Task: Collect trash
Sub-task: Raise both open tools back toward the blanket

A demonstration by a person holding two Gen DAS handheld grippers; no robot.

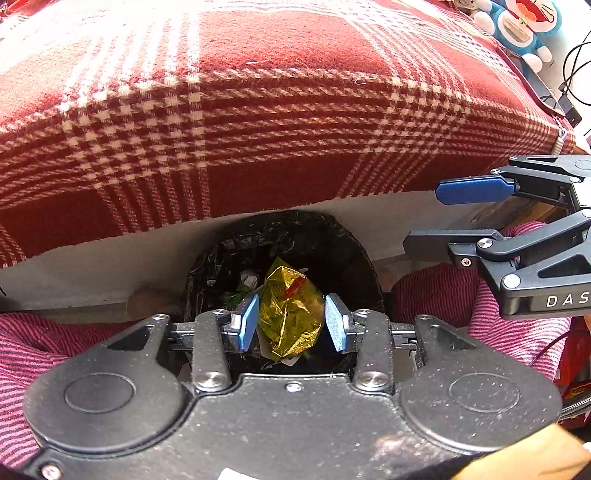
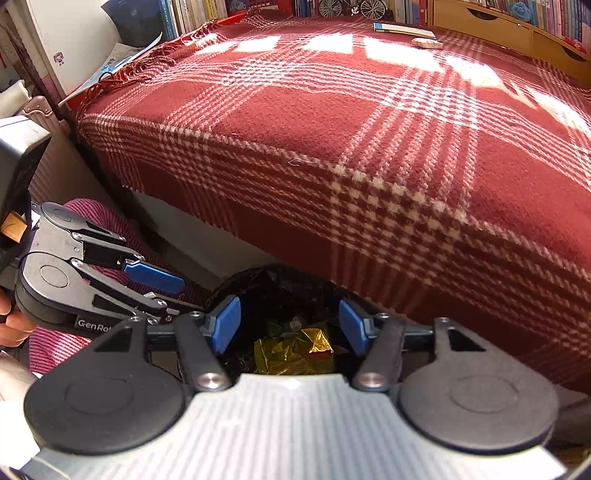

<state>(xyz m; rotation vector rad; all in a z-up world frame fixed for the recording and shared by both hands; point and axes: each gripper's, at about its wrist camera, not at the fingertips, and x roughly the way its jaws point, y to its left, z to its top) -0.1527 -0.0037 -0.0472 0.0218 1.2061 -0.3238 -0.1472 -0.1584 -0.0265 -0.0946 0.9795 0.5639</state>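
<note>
A crumpled gold foil wrapper (image 1: 291, 314) lies inside a bin lined with a black bag (image 1: 332, 251), on top of other scraps. My left gripper (image 1: 291, 321) hovers open over the bin, its blue pads (image 1: 247, 321) on either side of the wrapper in view, with nothing gripped. From the right, my right gripper (image 1: 421, 218) reaches in open and empty. In the right wrist view, the right gripper (image 2: 290, 326) is open above the same wrapper (image 2: 295, 350) and bin (image 2: 273, 284). The left gripper (image 2: 190, 295) shows at the left, also open.
A bed with a red plaid blanket (image 1: 258, 110) overhangs the bin's far side. Pink striped trouser legs (image 1: 436, 291) flank the bin. A blue plush toy (image 1: 517, 26) and cables sit far right. A book (image 2: 402, 29) lies on the bed; a suitcase (image 2: 37, 110) stands left.
</note>
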